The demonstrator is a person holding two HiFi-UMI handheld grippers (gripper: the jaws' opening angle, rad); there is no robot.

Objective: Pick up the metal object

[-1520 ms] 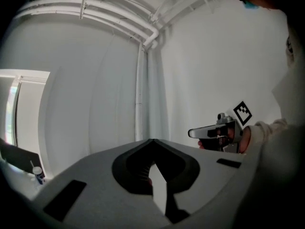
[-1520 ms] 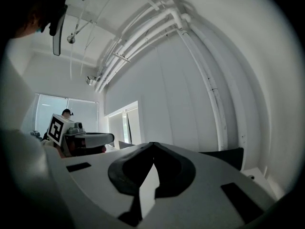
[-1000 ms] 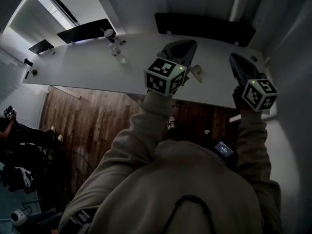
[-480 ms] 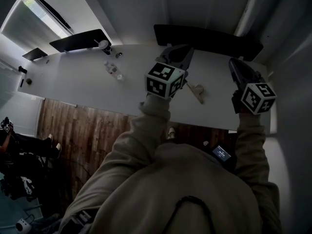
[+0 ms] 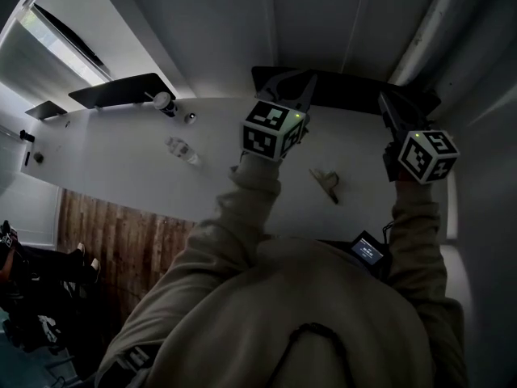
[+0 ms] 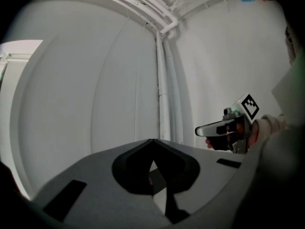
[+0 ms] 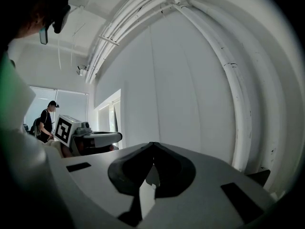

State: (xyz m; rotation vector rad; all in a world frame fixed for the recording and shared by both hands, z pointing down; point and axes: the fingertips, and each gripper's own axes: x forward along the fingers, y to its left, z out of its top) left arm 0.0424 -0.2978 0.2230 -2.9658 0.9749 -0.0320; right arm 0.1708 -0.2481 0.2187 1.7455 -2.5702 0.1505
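Note:
The metal object (image 5: 326, 183), a small pale angled piece, lies on the white table (image 5: 121, 160) between my two arms, nearer me than both grippers. My left gripper (image 5: 296, 79) is held up beyond it, its jaws together with nothing in them (image 6: 152, 142). To the right, my right gripper (image 5: 387, 102) is also raised, shut and empty (image 7: 152, 146). Both gripper views face the white wall and its pipes, so neither shows the object. Each gripper shows in the other's view: the right gripper (image 6: 223, 130) and the left gripper (image 7: 95, 137).
A clear bottle (image 5: 182, 150) lies on the table's left half, with a cup (image 5: 164, 101) and a small round thing (image 5: 190, 118) behind it. Dark panels (image 5: 113, 91) line the table's far edge. Wooden floor (image 5: 121, 233) shows below the near edge. A person (image 7: 46, 120) stands far off.
Both grippers have risen and point at the wall. In the head view the table and the metal object have slid down, so the object now lies nearer me than the grippers.

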